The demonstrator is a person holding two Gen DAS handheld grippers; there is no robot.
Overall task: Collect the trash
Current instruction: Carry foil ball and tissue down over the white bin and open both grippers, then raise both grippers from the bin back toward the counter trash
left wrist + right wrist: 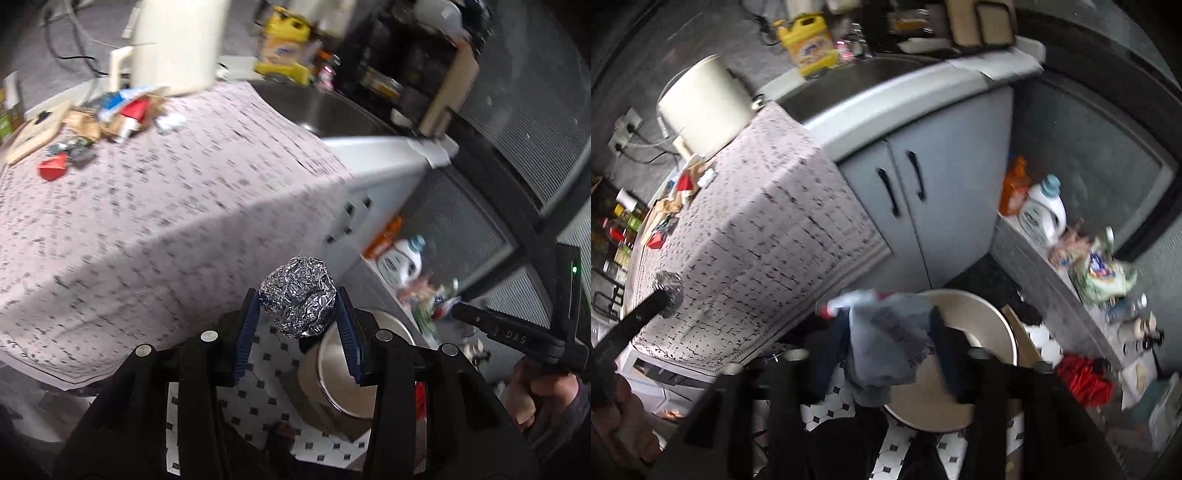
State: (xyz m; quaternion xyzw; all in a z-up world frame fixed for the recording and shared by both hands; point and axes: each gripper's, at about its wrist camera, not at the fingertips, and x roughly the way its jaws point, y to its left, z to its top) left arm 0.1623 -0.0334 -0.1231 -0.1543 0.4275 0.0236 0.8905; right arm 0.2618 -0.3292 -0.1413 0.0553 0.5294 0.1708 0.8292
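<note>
Left gripper (298,310) clamped on foil ball (298,295) above bin (971,332); right gripper (886,343) jaws parted, grey wrapper (890,343) between them above bin. Centre each over bin mouth before release

My left gripper (299,306) is pointing steeply downward, its blue pads clamping a foil ball (298,295). My right gripper (886,332) is angling down too, jaws spread, a crumpled wrapper (890,343) sitting loosely between them.
</note>
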